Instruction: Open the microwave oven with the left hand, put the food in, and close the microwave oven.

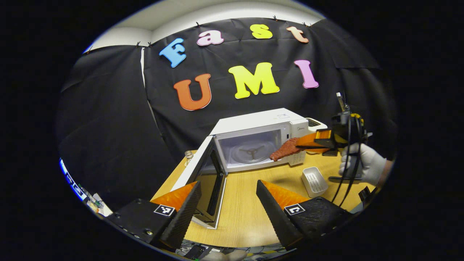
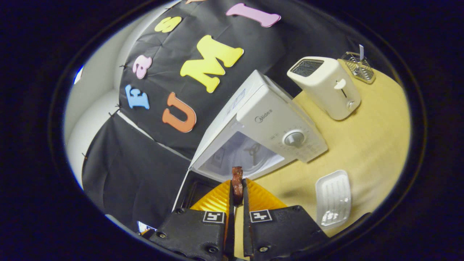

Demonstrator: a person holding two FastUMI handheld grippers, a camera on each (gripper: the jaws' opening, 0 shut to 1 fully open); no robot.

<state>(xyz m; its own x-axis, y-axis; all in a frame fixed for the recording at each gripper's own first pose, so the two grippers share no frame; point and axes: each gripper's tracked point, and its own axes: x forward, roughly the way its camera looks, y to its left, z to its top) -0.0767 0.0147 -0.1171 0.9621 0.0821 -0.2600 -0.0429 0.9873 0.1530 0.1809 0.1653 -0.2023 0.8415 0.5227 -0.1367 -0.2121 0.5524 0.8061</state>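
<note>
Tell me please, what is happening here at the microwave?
A person works with two hand-held grippers. The microwave stands on the table with its door swung open. The right gripper is shut on the food, a reddish-brown piece, and holds it in front of the open cavity. The left gripper is open and holds nothing. A white tray lies on the table.

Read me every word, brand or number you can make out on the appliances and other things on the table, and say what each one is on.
"Midea": brand name on the microwave oven, on its front panel above the dial.
Markings around the dial: too small to read.
Sticker on the microwave oven's top: too blurred to read.
Toaster: no readable text.
</note>
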